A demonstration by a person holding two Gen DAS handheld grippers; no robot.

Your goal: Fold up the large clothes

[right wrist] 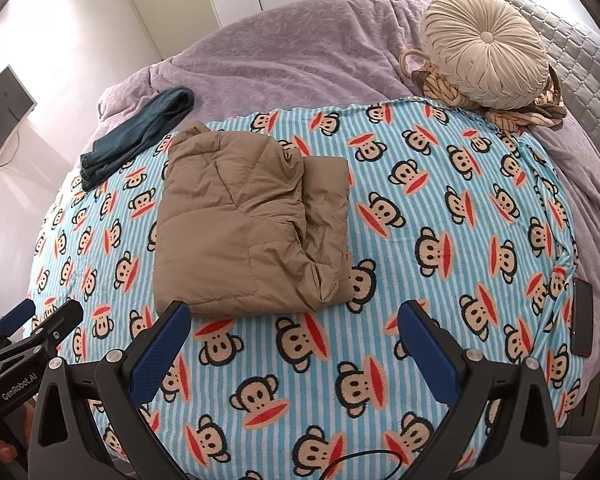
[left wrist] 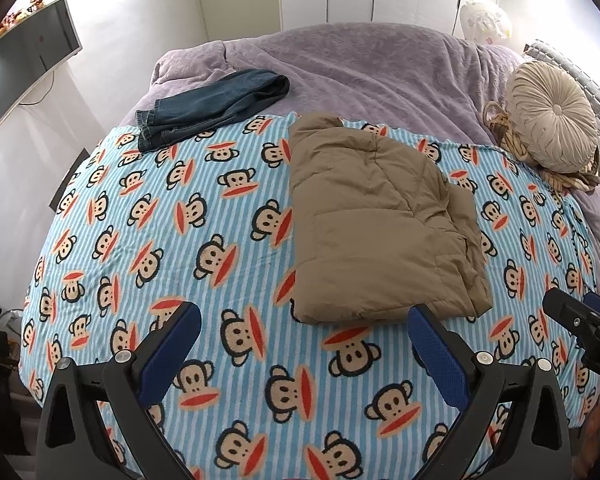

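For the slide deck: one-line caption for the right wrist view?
Open right gripper above monkey-print blanket, folded tan jacket ahead.

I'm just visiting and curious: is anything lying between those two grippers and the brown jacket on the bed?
Nothing visible. The left gripper and right gripper both hover open just short of the jacket, with only bare monkey blanket between. The jeans and round cushion lie beyond it.

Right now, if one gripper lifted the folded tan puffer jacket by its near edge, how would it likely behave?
The tan jacket looks quilted and puffy, so probably light for its bulk. Its stacked, loosely creased layers suggest it would flop and unfold rather than lift as one piece. The smooth shell may slip between the fingers of the open right gripper.
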